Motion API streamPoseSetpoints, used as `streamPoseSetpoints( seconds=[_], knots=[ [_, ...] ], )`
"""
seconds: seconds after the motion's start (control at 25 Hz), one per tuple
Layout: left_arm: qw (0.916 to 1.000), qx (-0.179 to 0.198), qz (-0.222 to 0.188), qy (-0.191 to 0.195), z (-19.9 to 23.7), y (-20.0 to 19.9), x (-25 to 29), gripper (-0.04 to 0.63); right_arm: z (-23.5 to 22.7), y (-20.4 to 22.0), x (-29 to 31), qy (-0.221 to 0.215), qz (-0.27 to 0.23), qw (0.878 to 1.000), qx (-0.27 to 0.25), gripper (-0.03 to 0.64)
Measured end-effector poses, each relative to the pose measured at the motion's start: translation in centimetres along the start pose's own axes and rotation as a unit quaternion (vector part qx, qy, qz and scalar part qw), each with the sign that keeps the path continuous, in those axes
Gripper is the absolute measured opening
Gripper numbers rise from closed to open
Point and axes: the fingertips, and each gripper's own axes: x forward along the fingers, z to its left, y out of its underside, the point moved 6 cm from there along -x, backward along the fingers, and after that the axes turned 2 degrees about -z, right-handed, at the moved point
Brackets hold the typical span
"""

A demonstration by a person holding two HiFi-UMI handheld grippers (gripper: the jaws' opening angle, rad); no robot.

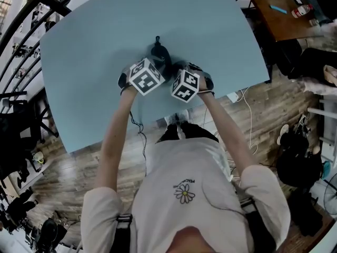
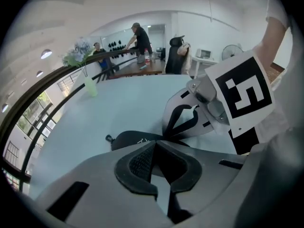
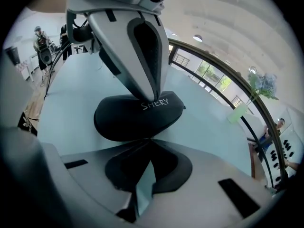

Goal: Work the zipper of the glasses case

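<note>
A black glasses case with white lettering lies on the pale blue table, a small loop at its far end. My left gripper is shut, its tips meeting on the case's rim. From the right gripper view, it comes down on the case's far edge by the lettering. My right gripper is shut too, pinching the near edge. It meets the left one tip to tip across the case. The zipper slider is hidden.
A green vase with flowers stands at the table's far edge by a curved black railing. Behind the table are desks, a chair and people. Wooden floor and cables lie below the near edge.
</note>
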Motion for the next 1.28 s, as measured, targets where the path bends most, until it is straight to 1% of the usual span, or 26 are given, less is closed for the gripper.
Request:
streamPoseSetpoints(
  seconds=[0.12, 0.24, 0.36, 0.44, 0.6, 0.64, 0.72, 0.8, 0.84, 0.92, 0.96, 1.04, 1.12, 1.2, 1.28],
  knots=[
    [0.9999, -0.010, -0.007, 0.008, 0.1, 0.3, 0.0, 0.014, 0.8, 0.1, -0.6, -0.037, -0.003, 0.999, 0.003, 0.008],
    [0.9999, -0.010, -0.007, 0.009, 0.0, 0.3, 0.1, 0.014, 2.6, 0.4, -2.0, -0.073, -0.015, 0.997, 0.031, 0.008],
    [0.9995, -0.023, -0.018, 0.013, 0.1, 0.3, 0.2, 0.014, 4.8, 0.0, -2.9, -0.090, -0.028, 0.992, 0.085, 0.008],
    [0.9991, -0.034, -0.021, 0.012, 0.2, 0.5, 0.2, 0.014, 6.1, -0.9, -2.9, -0.101, -0.039, 0.987, 0.115, 0.008],
    [0.9986, -0.044, -0.027, 0.008, 0.5, 0.5, 0.0, 0.014, 6.8, -1.9, -2.7, -0.100, -0.044, 0.986, 0.125, 0.008],
    [0.9984, -0.047, -0.031, 0.009, 0.4, 0.5, -0.1, 0.014, 6.7, -1.7, -2.8, -0.100, -0.044, 0.987, 0.115, 0.008],
    [0.9981, -0.054, -0.030, -0.002, 0.3, 0.8, -0.6, 0.015, 6.4, -0.8, -3.3, -0.089, -0.029, 0.994, 0.056, 0.008],
    [0.9973, -0.066, -0.019, -0.026, 0.2, 1.2, -1.2, 0.015, 5.3, 1.5, -4.0, -0.064, -0.003, 0.998, -0.006, 0.008],
    [0.9966, -0.072, -0.018, -0.034, 0.1, 1.2, -1.4, 0.015, 4.4, 2.9, -4.4, -0.048, 0.011, 0.999, -0.021, 0.008],
    [0.9956, -0.079, -0.033, -0.039, -0.3, 0.5, -1.6, 0.015, 2.5, 5.4, -5.0, -0.020, 0.034, 0.999, -0.026, 0.008],
    [0.9956, -0.075, -0.040, -0.038, -0.5, -0.1, -1.3, 0.015, 1.6, 6.3, -5.3, -0.010, 0.042, 0.999, -0.024, 0.008],
    [0.9970, -0.057, -0.042, -0.029, -1.1, -1.5, -0.4, 0.015, 0.6, 7.1, -5.6, 0.001, 0.052, 0.998, -0.025, 0.008],
    [0.9986, -0.034, -0.036, -0.017, -1.7, -2.8, 0.7, 0.015, 0.2, 7.3, -5.7, 0.007, 0.056, 0.998, -0.031, 0.008],
    [0.9991, -0.012, -0.037, -0.018, -2.5, -4.1, 1.0, 0.015, 0.2, 7.2, -5.7, 0.008, 0.056, 0.998, -0.038, 0.008],
    [0.9996, 0.009, -0.023, -0.013, -3.3, -4.7, 1.5, 0.015, 0.4, 7.5, -5.7, 0.009, 0.052, 0.998, -0.036, 0.008]
  ],
)
